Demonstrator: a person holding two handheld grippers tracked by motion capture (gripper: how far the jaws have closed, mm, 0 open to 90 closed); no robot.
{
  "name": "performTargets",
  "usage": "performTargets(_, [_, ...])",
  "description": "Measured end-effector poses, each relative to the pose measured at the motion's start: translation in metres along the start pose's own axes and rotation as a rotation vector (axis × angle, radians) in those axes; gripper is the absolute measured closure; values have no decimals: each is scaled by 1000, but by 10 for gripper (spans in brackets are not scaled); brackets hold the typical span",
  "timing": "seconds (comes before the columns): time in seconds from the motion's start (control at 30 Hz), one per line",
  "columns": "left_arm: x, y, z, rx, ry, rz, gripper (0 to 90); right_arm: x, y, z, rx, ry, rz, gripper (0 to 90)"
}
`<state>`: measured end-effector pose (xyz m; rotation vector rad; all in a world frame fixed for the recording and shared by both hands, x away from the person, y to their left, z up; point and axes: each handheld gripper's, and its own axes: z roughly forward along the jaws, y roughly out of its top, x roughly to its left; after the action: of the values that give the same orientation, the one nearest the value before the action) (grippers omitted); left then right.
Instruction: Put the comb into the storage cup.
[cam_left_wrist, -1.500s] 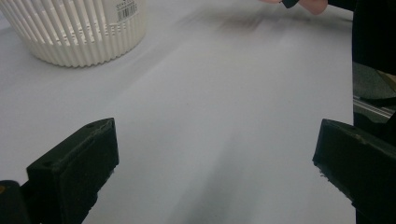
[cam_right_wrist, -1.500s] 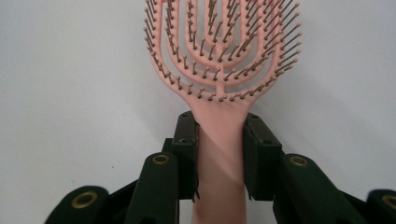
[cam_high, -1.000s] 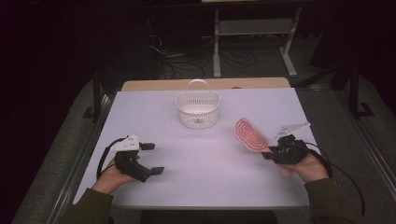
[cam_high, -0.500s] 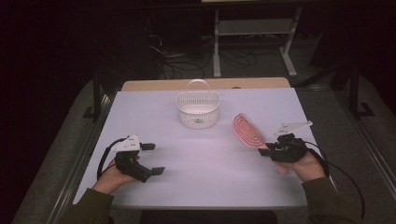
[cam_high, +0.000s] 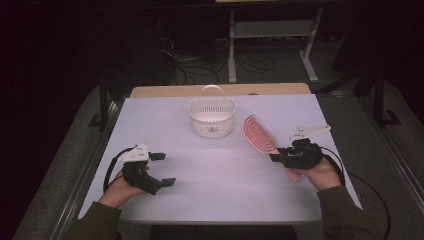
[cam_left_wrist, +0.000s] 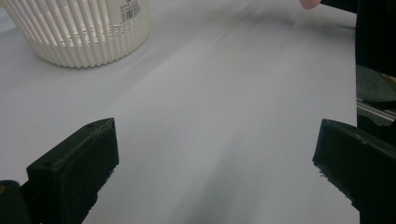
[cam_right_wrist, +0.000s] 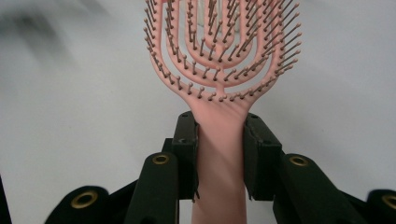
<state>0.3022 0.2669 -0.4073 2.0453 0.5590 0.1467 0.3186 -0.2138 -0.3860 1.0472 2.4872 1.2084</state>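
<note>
White tabletop (cam_high: 210, 175), pink hairbrush (cam_right_wrist: 224, 60) held above it.
Right gripper (cam_right_wrist: 219, 149) clenched the brush's smooth handle; looped ribs carried ball-tipped bristles. Left gripper (cam_high: 161, 170) stood released.

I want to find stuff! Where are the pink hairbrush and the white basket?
pink hairbrush (cam_right_wrist: 219, 135): right gripper view, on its handle between the jaws.
white basket (cam_high: 212, 118): high view, on its inside floor.

The premises appeared to be a laboratory or recording room, not a home. A table (cam_high: 215, 200) under a plain white covering stood lit within otherwise dark surroundings. Loose cables (cam_high: 187, 62) lay bundled on the floor at the far side. A white metal equipment stand (cam_high: 272, 30) stood far right. A grey floor bordered the table on both sides.
</note>
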Motion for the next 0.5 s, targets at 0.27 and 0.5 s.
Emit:
performTargets(0.27, [-1,1,1,4,-4,-1,0,6,9,8,-28,22,-17,683])
performTargets(0.5, [-2,1,2,4,-7,2,0,11,16,13,-53,38,-33,683])
